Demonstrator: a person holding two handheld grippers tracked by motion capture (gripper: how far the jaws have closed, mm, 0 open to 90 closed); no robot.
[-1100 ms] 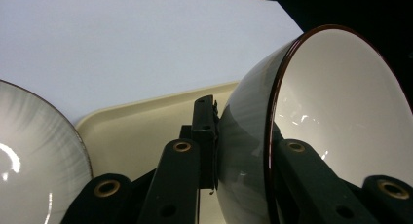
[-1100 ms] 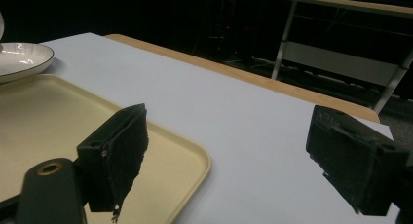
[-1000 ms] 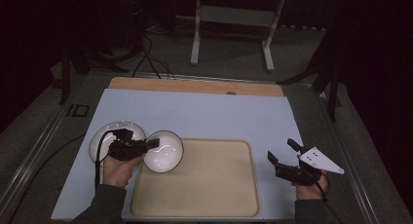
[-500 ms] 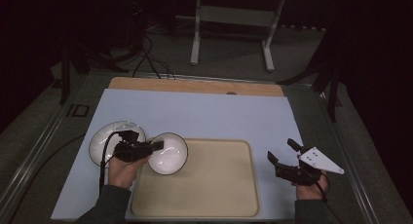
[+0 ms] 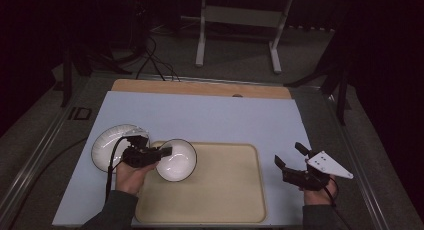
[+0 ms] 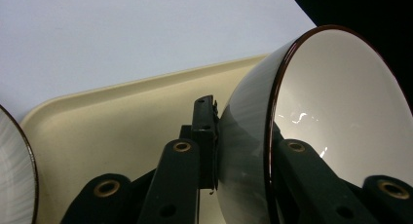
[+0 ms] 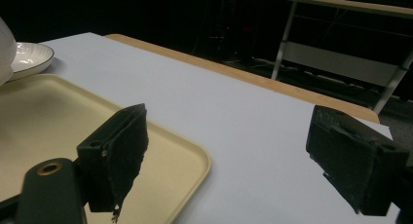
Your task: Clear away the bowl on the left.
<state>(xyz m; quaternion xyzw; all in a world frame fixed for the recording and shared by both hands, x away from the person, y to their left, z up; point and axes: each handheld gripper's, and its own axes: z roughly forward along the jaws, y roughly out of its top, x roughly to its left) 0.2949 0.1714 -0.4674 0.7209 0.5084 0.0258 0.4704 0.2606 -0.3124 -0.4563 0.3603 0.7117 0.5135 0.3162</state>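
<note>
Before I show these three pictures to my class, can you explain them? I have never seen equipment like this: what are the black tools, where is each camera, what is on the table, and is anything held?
A person holds a two-jaw clamp in each hand. One picture looks down from above; the other two come from cameras riding on each clamp. On the table lie a pale blue mat, a beige tray and a white plate. The left gripper grips a bowl by its rim, tilted over the tray's corner. The right gripper is open, holding nothing, beside the tray.
</note>
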